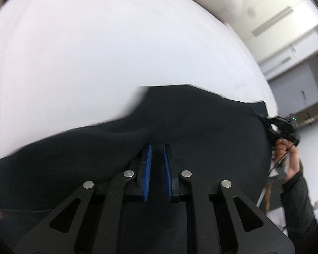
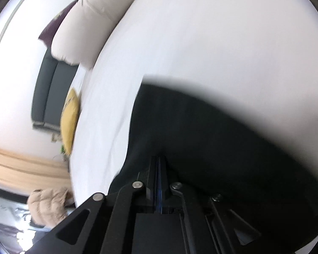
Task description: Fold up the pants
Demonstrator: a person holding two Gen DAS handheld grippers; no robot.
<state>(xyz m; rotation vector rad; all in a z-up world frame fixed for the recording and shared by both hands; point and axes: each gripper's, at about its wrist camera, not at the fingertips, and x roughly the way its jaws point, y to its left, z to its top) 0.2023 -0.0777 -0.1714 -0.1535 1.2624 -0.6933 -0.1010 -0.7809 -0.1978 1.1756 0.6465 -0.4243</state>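
Note:
Black pants (image 1: 201, 122) lie spread over a white bed (image 1: 95, 53). My left gripper (image 1: 157, 148) is shut on the pants, a fold of black cloth pinched between its blue pads (image 1: 148, 165). At the right end of the cloth, a person's hand (image 1: 286, 154) holds my right gripper (image 1: 271, 122) against the pants' corner. In the right wrist view the right gripper (image 2: 160, 158) has its pads pressed together on the edge of the pants (image 2: 201, 127), and the cloth hangs dark around the fingers. Both views are motion-blurred.
A white pillow (image 2: 87, 25) lies at the head of the bed (image 2: 201, 42). Beside the bed are a yellow cushion (image 2: 70, 120), a dark grey sofa (image 2: 46, 97) and a beige quilted garment (image 2: 48, 205). White sheet spreads beyond the pants.

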